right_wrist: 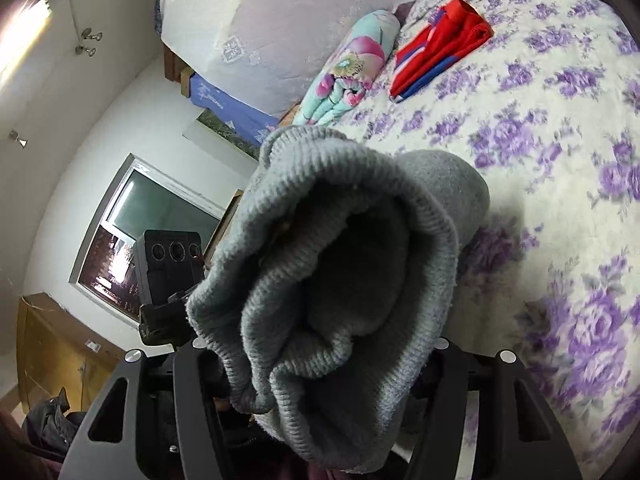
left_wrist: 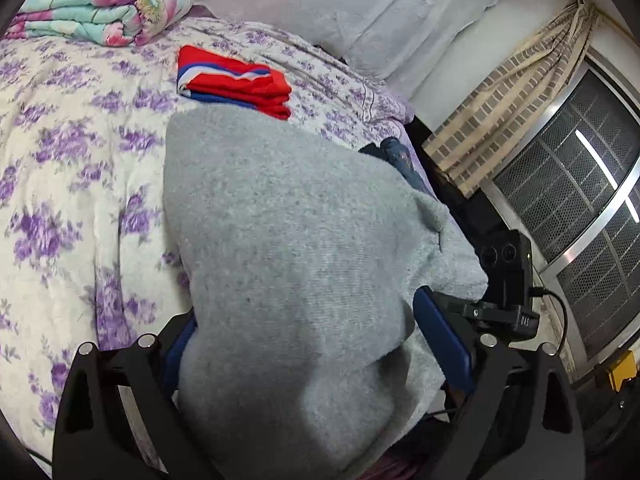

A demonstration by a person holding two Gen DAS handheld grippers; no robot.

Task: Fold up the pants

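Observation:
Grey knit pants (left_wrist: 288, 264) hang in the air over the bed, held by both grippers. In the left wrist view the cloth fills the middle and hides most of my left gripper (left_wrist: 316, 344); its blue-padded fingers (left_wrist: 440, 344) are closed in on the fabric. In the right wrist view the ribbed cuff end of the pants (right_wrist: 344, 288) bunches between the fingers of my right gripper (right_wrist: 320, 364), which is shut on it. The right gripper's camera block (left_wrist: 508, 280) shows beside the pants in the left view, the left one's (right_wrist: 168, 264) in the right view.
The bed has a white cover with purple flowers (left_wrist: 80, 184). A folded red, white and blue garment (left_wrist: 236, 80) lies on it, with a rolled floral quilt (left_wrist: 104, 8) and a pillow (left_wrist: 400, 8) behind. A window (left_wrist: 580, 200) with a curtain is at the right.

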